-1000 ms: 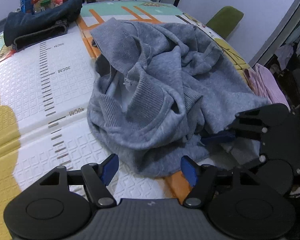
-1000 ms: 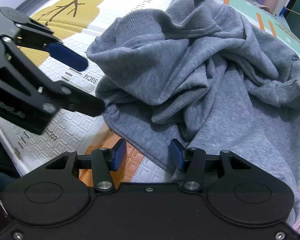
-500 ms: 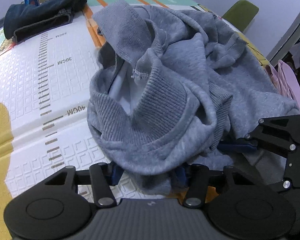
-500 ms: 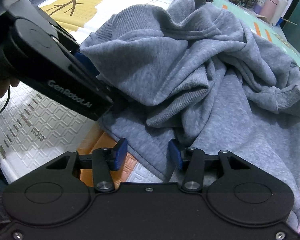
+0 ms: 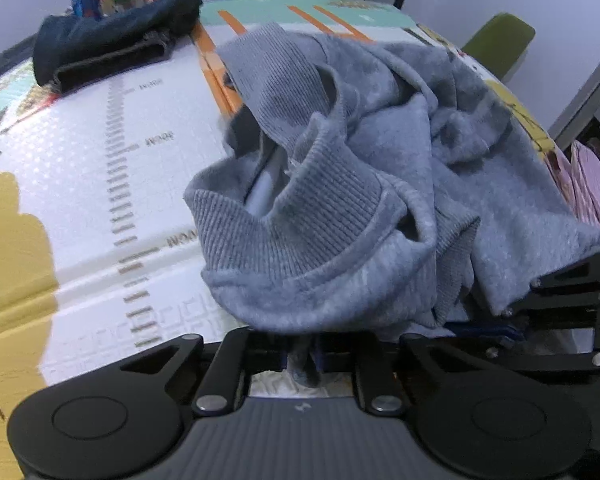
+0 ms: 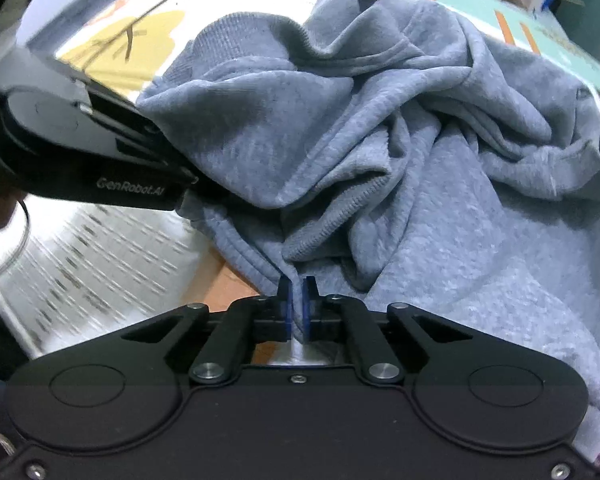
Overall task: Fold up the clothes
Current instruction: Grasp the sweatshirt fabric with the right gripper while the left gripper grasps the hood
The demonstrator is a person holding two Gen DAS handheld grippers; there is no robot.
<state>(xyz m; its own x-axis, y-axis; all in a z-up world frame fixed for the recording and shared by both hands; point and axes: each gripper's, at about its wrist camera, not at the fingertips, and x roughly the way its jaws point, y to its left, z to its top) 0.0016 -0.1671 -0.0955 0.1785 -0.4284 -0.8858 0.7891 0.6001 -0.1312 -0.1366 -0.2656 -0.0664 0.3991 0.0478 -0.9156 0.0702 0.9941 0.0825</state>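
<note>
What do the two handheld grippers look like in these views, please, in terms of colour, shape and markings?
Both are matte black. The left gripper and the right gripper each have two round discs on a broad body, silver pivot bolts on angular linkage bars, and blue pads on the fingers. The left one's side carries white "GenRobot.AI" lettering.
</note>
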